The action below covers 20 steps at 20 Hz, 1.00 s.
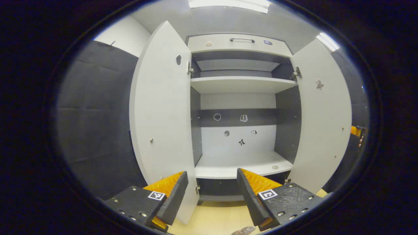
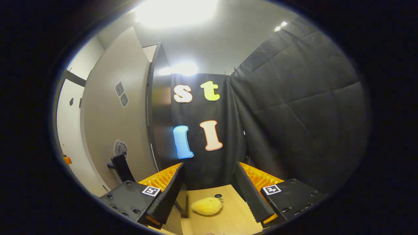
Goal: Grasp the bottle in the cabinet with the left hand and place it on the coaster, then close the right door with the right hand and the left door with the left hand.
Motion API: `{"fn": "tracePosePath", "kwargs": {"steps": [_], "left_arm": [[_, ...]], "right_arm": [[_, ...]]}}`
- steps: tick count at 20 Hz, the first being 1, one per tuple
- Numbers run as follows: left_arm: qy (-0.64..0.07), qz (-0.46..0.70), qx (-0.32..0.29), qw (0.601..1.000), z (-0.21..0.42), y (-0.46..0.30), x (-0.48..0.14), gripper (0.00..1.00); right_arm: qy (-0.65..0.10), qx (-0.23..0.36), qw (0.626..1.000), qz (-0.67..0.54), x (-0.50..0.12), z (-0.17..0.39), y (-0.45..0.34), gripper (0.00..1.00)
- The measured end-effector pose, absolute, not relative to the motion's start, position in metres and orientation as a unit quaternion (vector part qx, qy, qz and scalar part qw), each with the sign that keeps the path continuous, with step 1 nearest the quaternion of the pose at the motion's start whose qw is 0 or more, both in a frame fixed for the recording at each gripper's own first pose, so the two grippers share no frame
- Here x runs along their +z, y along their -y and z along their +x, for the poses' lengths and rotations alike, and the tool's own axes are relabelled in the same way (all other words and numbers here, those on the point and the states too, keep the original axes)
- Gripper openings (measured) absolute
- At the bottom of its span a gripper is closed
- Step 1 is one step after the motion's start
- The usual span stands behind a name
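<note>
In the left gripper view the cabinet point(image 1: 240, 107) is seen head-on with both doors swung wide; the left door point(image 1: 161, 111) stands open on the left of the opening and the right door point(image 1: 321, 114) on the right; each carries a small sticker. A drawer point(image 1: 240, 42) with a bar handle point(image 1: 242, 39) sits across the top; below it lies an upper shelf point(image 1: 241, 84) and, lower down, the bottom shelf point(image 1: 243, 164) — a small round disc point(image 1: 275, 167) rests near its right front corner. Several small stickers are fixed to the back panel point(image 1: 238, 137). The left gripper point(image 1: 212, 192) is held in front of the cabinet's lower edge; its jaws are spread apart with nothing between them. A pale wooden desk point(image 1: 215, 218) is seen beneath, and at the bottom edge of the view a small brownish, rounded object point(image 1: 243, 230) is partly cut off; whether it is the bottle cannot be told. At the far right edge, part of a hand point(image 1: 359, 137) with something orange is glimpsed.

In the right gripper view the right gripper point(image 2: 209, 192) is pointed toward the booth's dark cloth wall point(image 2: 294, 114); its jaws are likewise spread, gripping nothing. The right door point(image 2: 114, 114) is seen on the left, open, bearing a few stickers; a dark upright piece point(image 2: 122, 168) stands beside its lower part. On the desk point(image 2: 225, 215) between the fingers a yellow, lemon-like object point(image 2: 206, 206) lies — just behind it a small dark spot point(image 2: 218, 196) is seen on the wood.
</note>
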<state>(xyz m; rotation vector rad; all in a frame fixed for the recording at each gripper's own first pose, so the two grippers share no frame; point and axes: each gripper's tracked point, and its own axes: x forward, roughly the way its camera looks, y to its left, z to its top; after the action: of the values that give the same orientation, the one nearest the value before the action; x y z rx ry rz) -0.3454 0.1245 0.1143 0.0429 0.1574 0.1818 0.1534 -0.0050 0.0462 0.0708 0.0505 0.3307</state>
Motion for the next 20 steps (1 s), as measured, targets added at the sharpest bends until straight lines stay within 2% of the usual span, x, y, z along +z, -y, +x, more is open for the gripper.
{"fn": "tracePosePath", "kwargs": {"steps": [6,10,17,19,20], "left_arm": [[-0.072,0.003,0.132,0.989,-0.373,-0.122,0.113,0.87],[-0.069,-0.010,0.140,0.988,-0.394,-0.119,0.109,0.87],[-0.061,-0.021,0.121,0.991,-0.397,-0.133,0.102,0.87],[-0.063,-0.022,0.112,0.991,-0.398,-0.140,0.098,0.87],[-0.063,-0.021,0.107,0.992,-0.399,-0.143,0.096,0.94]], "right_arm": [[-0.043,0.231,0.971,0.044,0.055,0.153,-0.022,0.98],[-0.058,0.250,0.966,0.034,0.047,0.147,-0.030,0.98],[-0.081,0.248,0.965,0.021,0.030,0.133,-0.050,0.98],[-0.074,0.229,0.970,0.009,0.031,0.132,-0.050,0.97],[-0.076,0.228,0.971,0.002,0.031,0.129,-0.053,0.96]]}}
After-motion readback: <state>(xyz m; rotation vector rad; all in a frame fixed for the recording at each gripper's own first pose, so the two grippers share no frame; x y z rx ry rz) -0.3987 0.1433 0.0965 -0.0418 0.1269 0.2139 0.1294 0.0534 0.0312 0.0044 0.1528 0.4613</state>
